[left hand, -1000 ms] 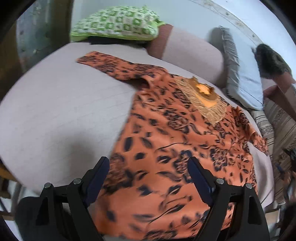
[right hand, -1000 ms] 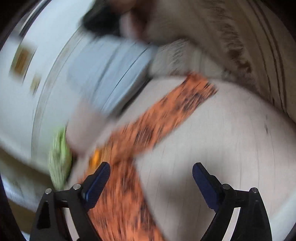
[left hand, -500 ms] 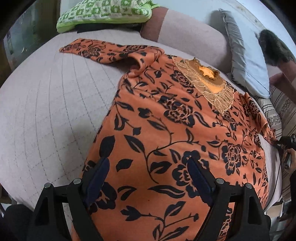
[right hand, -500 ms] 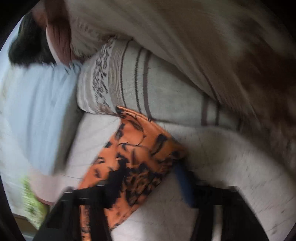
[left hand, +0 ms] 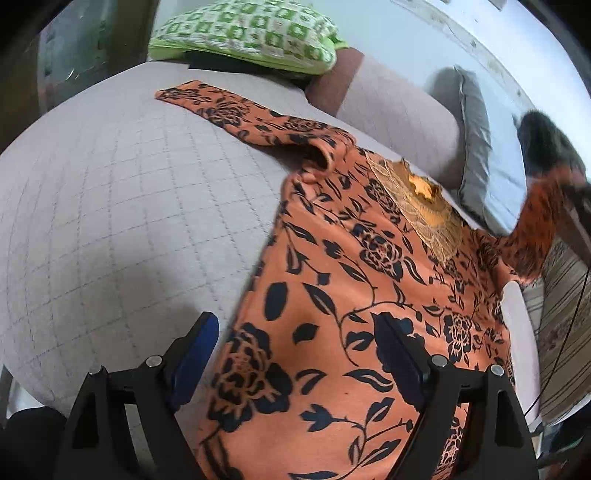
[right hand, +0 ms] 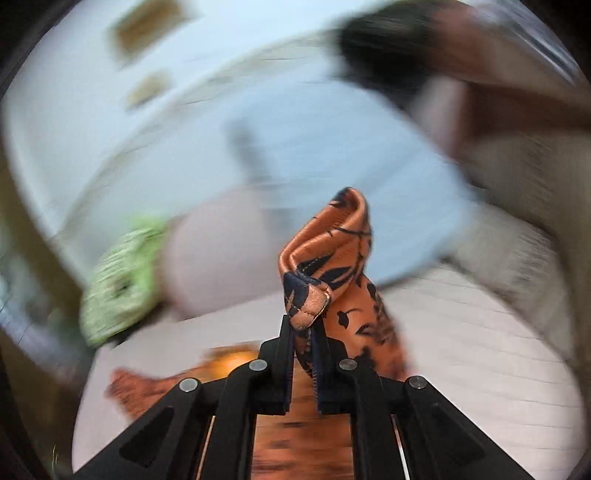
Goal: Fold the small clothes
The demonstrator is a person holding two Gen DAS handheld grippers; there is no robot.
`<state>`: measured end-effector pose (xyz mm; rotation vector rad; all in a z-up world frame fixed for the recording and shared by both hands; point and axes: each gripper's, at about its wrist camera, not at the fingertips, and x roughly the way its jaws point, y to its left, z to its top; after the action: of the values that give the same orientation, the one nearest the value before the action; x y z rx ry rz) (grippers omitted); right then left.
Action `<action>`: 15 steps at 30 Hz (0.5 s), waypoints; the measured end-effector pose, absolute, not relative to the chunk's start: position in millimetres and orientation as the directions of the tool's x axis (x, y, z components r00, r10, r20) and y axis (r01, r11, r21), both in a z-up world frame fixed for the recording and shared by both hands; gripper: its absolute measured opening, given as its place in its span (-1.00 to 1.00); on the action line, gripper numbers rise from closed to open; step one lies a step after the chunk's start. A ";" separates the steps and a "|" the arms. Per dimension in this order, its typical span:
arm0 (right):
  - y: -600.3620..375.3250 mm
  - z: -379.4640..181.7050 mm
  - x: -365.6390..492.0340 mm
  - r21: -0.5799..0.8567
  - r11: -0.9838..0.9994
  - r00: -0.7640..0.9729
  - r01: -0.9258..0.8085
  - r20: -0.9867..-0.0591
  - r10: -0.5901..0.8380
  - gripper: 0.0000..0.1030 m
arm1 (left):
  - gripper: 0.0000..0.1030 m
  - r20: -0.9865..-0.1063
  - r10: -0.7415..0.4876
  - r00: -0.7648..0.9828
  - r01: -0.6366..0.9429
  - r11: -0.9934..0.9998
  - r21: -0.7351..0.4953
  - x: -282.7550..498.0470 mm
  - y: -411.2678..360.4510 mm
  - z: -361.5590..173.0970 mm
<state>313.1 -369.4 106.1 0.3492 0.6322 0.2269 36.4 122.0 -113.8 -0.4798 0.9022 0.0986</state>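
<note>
Above the bed [left hand: 110,206], right jaws clamp the orange top's [left hand: 332,295] sleeve [right hand: 328,258]; left jaws open

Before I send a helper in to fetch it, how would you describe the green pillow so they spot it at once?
On the grey quilted bed, look to the far end, beyond the orange floral top. The green pillow lies there, above the top's outstretched sleeve. Its green-and-white checked cover sets it apart from the plain grey pillow against the wall.
</note>
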 end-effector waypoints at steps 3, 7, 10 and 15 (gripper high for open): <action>-262.9 115.1 294.9 0.390 0.885 0.747 -0.255 -0.502 0.436 -0.84 | 0.68 -0.764 -0.113 0.636 -0.299 0.876 -0.378 31.2 135.8 -116.1; -148.7 34.1 300.9 0.429 0.854 0.605 -0.295 -0.608 0.514 -0.76 | 0.68 -0.767 -0.109 0.632 -0.331 0.857 -0.395 28.3 150.1 -122.9; -90.7 -56.0 309.5 0.437 0.838 0.412 -0.328 -0.732 0.543 -0.20 | 0.68 -0.781 -0.104 0.616 -0.354 0.849 -0.392 29.1 155.9 -127.8; -87.1 -108.6 292.3 0.482 0.822 0.294 -0.303 -0.773 0.562 0.41 | 0.68 -0.772 -0.100 0.627 -0.366 0.837 -0.406 30.9 161.5 -126.6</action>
<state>292.3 -87.1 -108.6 0.2634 1.1344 0.5848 30.9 161.5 -126.6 -0.5763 0.8917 0.1628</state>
